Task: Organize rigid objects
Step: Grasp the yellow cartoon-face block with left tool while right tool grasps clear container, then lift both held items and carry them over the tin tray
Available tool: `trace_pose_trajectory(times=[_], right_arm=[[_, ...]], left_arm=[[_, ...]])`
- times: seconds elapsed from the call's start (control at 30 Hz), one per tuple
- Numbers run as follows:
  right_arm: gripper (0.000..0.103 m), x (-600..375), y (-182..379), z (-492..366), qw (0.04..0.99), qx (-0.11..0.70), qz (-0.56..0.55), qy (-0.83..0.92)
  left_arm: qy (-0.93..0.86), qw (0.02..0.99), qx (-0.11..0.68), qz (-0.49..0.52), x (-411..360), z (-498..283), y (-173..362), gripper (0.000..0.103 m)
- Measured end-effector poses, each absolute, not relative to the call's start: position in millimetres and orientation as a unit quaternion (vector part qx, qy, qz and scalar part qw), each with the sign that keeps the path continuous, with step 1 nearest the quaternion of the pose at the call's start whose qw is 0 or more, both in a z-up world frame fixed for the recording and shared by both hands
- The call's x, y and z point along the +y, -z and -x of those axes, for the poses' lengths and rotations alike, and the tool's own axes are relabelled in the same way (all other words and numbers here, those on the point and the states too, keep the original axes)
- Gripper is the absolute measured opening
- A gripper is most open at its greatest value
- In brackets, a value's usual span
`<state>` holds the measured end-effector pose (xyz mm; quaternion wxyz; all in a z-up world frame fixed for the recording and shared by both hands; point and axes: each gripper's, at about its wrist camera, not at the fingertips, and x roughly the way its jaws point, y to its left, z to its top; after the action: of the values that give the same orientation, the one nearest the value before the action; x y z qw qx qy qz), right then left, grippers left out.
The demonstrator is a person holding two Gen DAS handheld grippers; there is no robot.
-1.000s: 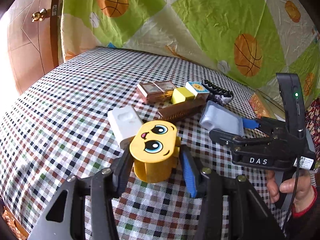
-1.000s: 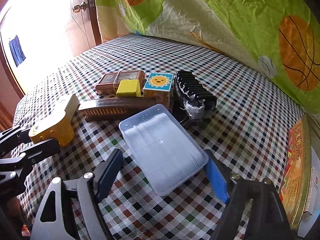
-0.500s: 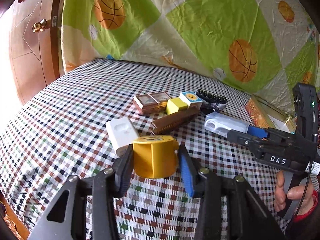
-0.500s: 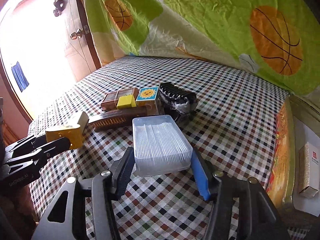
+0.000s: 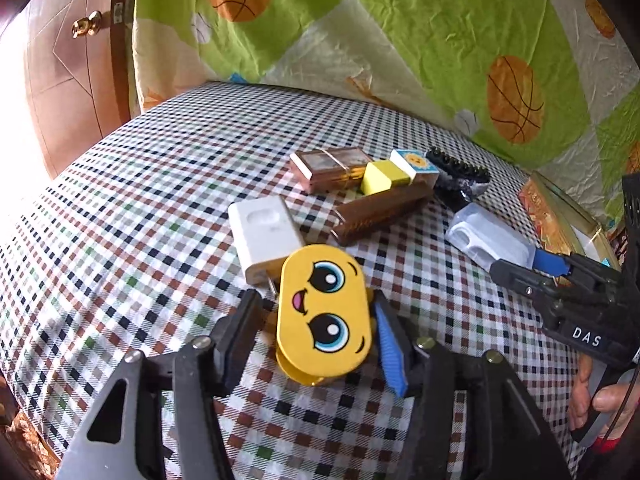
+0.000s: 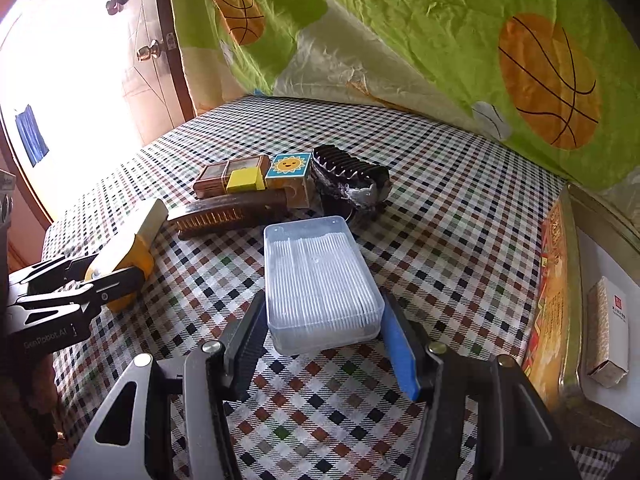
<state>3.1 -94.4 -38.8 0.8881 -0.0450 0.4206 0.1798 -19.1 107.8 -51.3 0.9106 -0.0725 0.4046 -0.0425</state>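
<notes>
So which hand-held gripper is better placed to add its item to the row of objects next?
Probably the right hand-held gripper: it grips the clear plastic box, pointed at the brown comb. The left hand-held gripper is opening around the tilted yellow cartoon-face case.

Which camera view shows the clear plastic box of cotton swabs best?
The right wrist view: the clear plastic box fills the middle, lid and swabs visible. The left wrist view shows the clear plastic box only smaller, from its end, far right.

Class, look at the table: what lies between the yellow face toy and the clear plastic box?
Only bare checkered tablecloth separates the yellow face toy from the clear plastic box, seen in the left wrist view.
</notes>
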Motion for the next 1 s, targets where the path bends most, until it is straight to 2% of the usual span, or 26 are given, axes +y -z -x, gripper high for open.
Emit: trace_pose_trajectory(times=[0.03,0.1,0.2,0.37,0.43,0.47,0.5,0.67,0.9,1.0], right_arm=[[0.058,-95.3,39.0,-3.8,0.888,0.421,0.043,-0.18],[0.058,-97.4,40.4,-5.8,0.885,0.427,0.036,-0.183],[0.058,-100.8,45.8,-12.4,0.876,0.445,0.019,-0.188],[0.068,-92.2,44.3,-17.0,0.874,0.445,0.032,-0.194],[0.068,-86.6,44.4,-17.0,0.874,0.446,0.044,-0.191],[0.065,-85.2,44.2,-16.8,0.874,0.445,0.049,-0.188],[0.057,-84.2,43.6,-16.5,0.876,0.443,0.054,-0.184],[0.056,-93.5,39.9,-13.0,0.88,0.434,0.033,-0.19],[0.056,-130.5,8.1,1.1,0.901,0.373,-0.053,-0.214],[0.056,-131.9,-2.4,7.0,0.914,0.348,-0.045,-0.203]], left_arm=[[0.039,0.912,0.403,0.069,106.4,18.2,52.0,0.055],[0.033,0.913,0.401,0.059,102.7,17.0,52.5,0.044],[0.036,0.914,0.4,0.057,102.3,15.7,53.2,0.043],[0.038,0.916,0.395,0.063,105.7,20.1,52.3,0.043],[0.037,0.917,0.391,0.065,106.1,22.9,51.1,0.043],[0.038,0.918,0.388,0.066,106.5,25.2,50.0,0.043],[0.04,0.919,0.385,0.068,106.9,27.3,48.6,0.043],[0.043,0.928,0.364,0.067,106.4,37.0,36.5,0.043],[0.038,0.935,0.348,0.064,104.3,37.1,19.5,0.043],[0.037,0.936,0.345,0.06,98.6,35.1,15.5,0.043]])
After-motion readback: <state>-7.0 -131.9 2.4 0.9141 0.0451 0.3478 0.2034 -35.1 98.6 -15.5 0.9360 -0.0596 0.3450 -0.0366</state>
